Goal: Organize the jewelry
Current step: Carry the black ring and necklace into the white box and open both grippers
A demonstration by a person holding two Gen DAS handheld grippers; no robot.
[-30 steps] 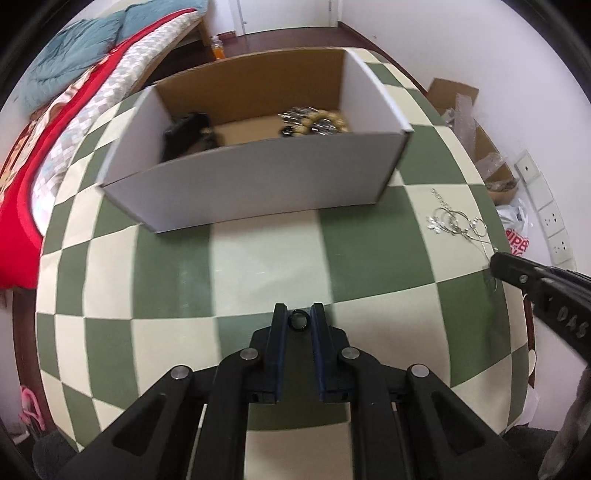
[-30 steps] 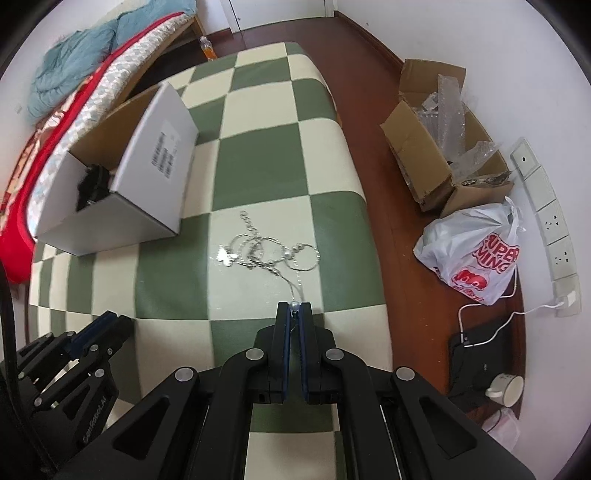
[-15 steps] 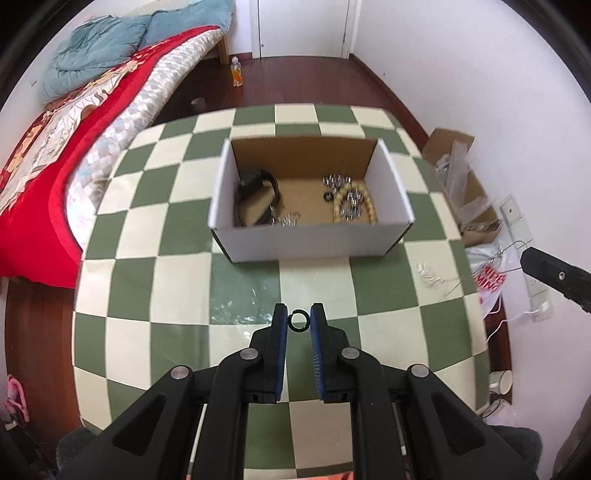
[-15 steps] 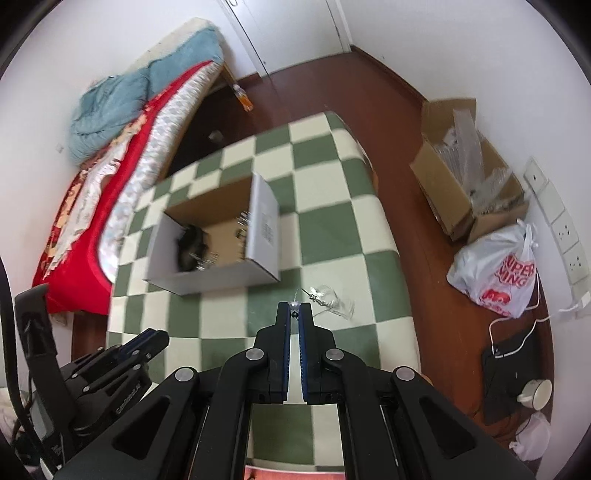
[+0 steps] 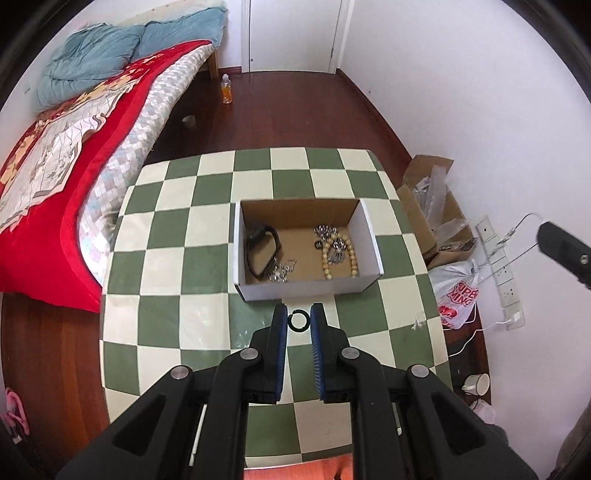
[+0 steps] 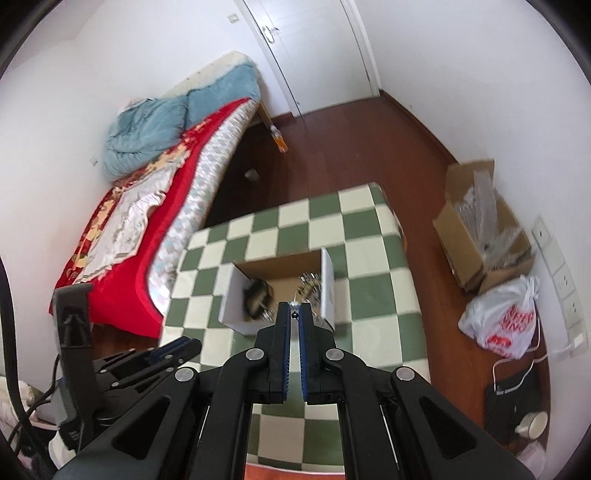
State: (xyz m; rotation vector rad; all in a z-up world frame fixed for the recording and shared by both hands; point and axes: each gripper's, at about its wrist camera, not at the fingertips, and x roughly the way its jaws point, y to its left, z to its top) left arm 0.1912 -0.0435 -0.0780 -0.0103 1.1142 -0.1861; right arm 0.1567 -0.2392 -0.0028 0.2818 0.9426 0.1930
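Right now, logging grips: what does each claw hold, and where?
Left claw: black ring, across its rim. Right claw: silver chain, pinched at one end.

I look down on a table with a green and cream checked cloth (image 5: pixel 166 236) on a dark wood floor (image 5: pixel 295 107). To my left is a bed with a red quilt (image 5: pixel 48 206) and blue duvet (image 5: pixel 96 62). White walls (image 5: pixel 461 74), a white door (image 5: pixel 291 33) ahead.

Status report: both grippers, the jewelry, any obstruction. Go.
Left gripper shut on small black ring. Right gripper shut on thin silver chain, dangling. Open white cardboard box below; nothing blocking.
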